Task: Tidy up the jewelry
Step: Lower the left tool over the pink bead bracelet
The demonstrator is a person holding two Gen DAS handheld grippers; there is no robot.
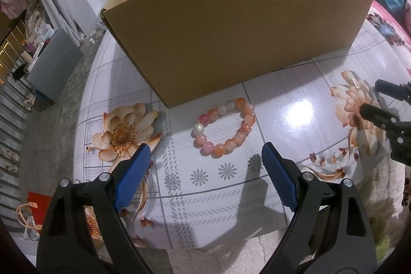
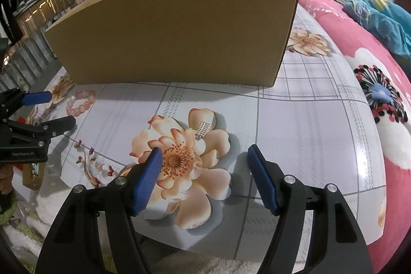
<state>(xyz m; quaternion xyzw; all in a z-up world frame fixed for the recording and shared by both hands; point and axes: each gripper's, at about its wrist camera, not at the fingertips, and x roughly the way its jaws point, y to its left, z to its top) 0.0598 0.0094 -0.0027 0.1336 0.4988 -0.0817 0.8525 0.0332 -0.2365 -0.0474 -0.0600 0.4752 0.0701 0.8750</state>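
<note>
We hold 1 hand-held gripper in each hand, and both hang just above the counter (image 1: 282,94) with the flower print on it.

Our left hand-held gripper (image 1: 205,156) is spread wide. Its 2 blue pads (image 1: 133,176) hold nothing and touch nothing. The bead bracelet (image 1: 224,126) lies flat on the counter just ahead of the gap between the pads. Its beads are pink, orange and pale, and they make a closed ring. The bracelet sits close to the front wall of the cardboard box (image 1: 231,37), but we see a thin strip of counter between them.

Our right hand-held gripper (image 2: 205,158) is spread wide too. Its blue pads (image 2: 147,181) are empty. Below them is a big printed peach flower (image 2: 179,161). A small silver piece (image 2: 203,130) with little rungs like a ladder lies on a petal of that flower, just ahead of the gap and a bit to the left of its middle. We cannot tell what kind of jewelry it is.

The cardboard box stands open at the top, at the back of the counter. We cannot see what is inside it.

A pink blanket (image 2: 359,63) with flowers lies to the right of the counter.
</note>
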